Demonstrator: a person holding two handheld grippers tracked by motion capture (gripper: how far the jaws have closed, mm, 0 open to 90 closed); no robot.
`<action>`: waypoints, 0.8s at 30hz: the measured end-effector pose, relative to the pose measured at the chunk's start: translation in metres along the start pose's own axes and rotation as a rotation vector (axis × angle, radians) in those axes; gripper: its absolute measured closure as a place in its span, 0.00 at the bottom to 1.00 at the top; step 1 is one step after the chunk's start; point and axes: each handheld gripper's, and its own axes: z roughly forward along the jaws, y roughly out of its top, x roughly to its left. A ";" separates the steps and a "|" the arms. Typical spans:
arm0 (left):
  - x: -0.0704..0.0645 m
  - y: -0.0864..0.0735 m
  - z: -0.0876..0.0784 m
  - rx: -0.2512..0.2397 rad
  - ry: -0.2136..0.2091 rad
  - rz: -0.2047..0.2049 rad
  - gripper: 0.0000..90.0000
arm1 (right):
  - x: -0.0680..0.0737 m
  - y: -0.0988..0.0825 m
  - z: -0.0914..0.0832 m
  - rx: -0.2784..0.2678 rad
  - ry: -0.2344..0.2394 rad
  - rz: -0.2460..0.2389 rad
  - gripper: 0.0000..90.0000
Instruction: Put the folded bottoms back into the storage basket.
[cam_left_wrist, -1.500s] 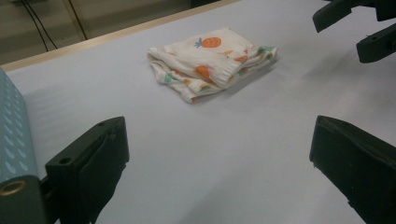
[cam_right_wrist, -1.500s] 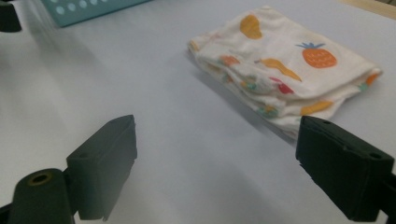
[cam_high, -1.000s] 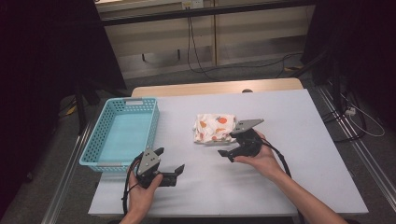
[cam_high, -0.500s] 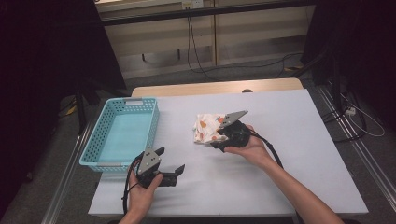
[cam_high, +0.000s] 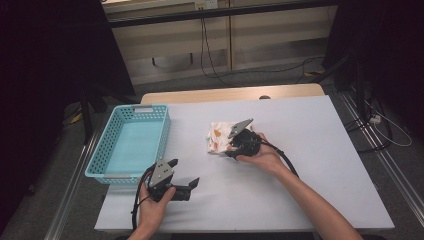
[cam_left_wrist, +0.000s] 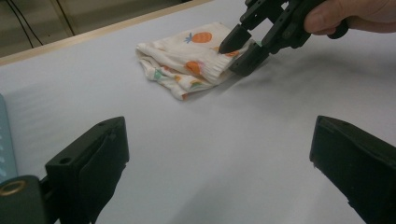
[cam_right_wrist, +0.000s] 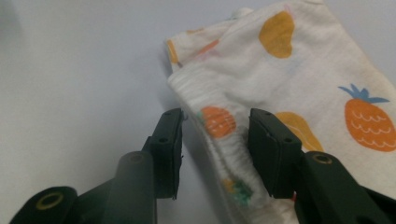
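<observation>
While astride cloth (cam_right_wrist: 289, 79), right gripper (cam_right_wrist: 215, 140)

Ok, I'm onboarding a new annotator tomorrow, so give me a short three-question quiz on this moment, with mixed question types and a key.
1. True or false: the right gripper has its jaws astride the edge of the fruit-print cloth, not yet closed on it.
2. Multiple choice: where is the blue basket? A) at the table's left edge, with nothing seen inside B) under the cloth C) in the person's right hand
3. Fill in: the left gripper rests on the white table with its jaws ____.

Key: 1 true; 2 A; 3 open.
</observation>
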 end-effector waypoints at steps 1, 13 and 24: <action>0.000 0.000 0.000 0.001 0.002 0.001 0.05 | -0.001 0.000 0.002 0.002 0.000 -0.003 0.62; 0.000 0.000 0.000 0.004 -0.002 0.000 0.05 | -0.007 0.002 0.010 0.036 0.026 -0.009 0.60; 0.001 0.000 0.002 0.005 -0.004 -0.012 0.05 | -0.013 0.004 0.013 0.032 0.032 -0.044 0.76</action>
